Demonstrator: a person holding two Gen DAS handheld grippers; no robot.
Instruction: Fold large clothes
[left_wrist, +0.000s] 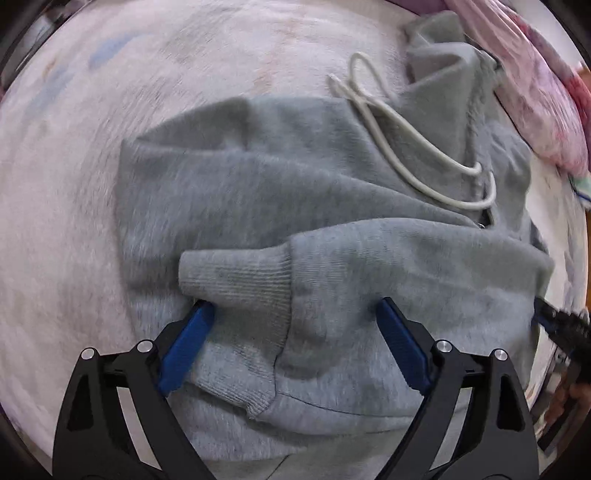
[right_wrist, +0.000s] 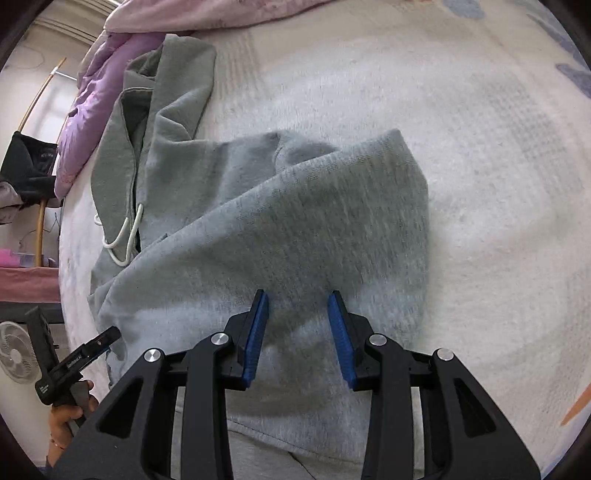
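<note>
One grey hoodie (left_wrist: 332, 206), with one white drawstring (left_wrist: 388, 125) looped across it and one ribbed sleeve cuff (left_wrist: 236, 284) showing; two grippers, the left gripper (left_wrist: 295, 314) and the right gripper (right_wrist: 297, 299), each with two blue finger pads; one pink-purple quilt (right_wrist: 92, 96); one pale patterned bedspread (right_wrist: 480, 147); one white fan (right_wrist: 14, 350)

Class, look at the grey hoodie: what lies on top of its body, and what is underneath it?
A sleeve with a ribbed cuff lies folded across the grey hoodie, with its white drawstring above. The pale blanket surrounds the hoodie; what lies directly beneath is covered.
</note>
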